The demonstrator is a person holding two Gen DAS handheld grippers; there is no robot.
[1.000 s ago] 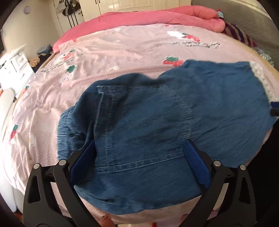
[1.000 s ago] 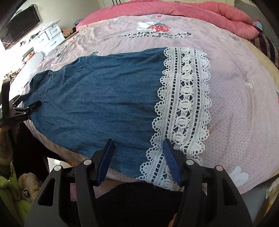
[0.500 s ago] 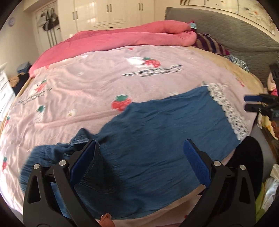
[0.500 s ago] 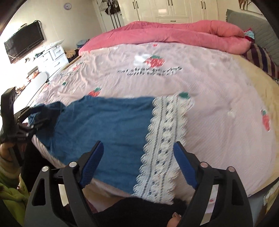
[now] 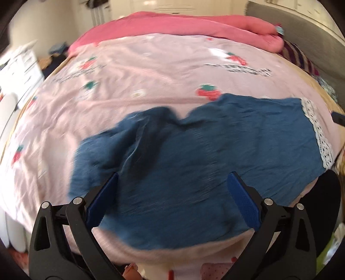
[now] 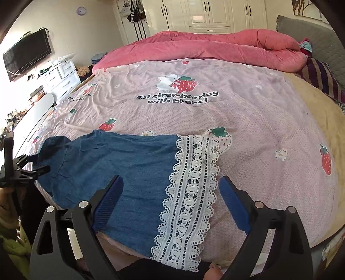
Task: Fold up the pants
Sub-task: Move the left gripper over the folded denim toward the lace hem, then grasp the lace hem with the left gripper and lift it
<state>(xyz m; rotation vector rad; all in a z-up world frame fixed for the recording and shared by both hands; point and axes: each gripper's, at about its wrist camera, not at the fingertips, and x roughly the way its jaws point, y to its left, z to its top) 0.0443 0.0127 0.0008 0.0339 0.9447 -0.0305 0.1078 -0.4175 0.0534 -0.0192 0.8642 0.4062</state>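
Now we see the right gripper [image 6: 170, 189] with its jaws spread wide; they have just been opening, and they grasp nothing. Its blue pads [image 6: 107, 202] hover above the pants [image 6: 120, 170], one over the denim, the other past the lace hem [image 6: 189, 193], over the bedsheet [image 6: 258, 133]. We cannot see either pad touching the cloth.

In the left wrist view, the left gripper [image 5: 172, 193] likewise has its jaws parted wide and empty, above the waist end of the pants [image 5: 215, 155]. That view is blurred, so we cannot make out finer detail of the fabric there, though the denim looks bunched and rumpled at the left end.

The pants lie flat along the near edge of the bed, waist to the left and white lace hem to the right as the right wrist camera shows them. The near edge of the denim reaches the edge of the mattress.

Beyond the pants stretches the pink strawberry-print bedsheet, and at the far side of it a rolled pink quilt [image 6: 215, 47]. Further out we see white wardrobes [image 6: 207, 15], a dresser [image 6: 62, 75] and a wall television [image 6: 28, 53].
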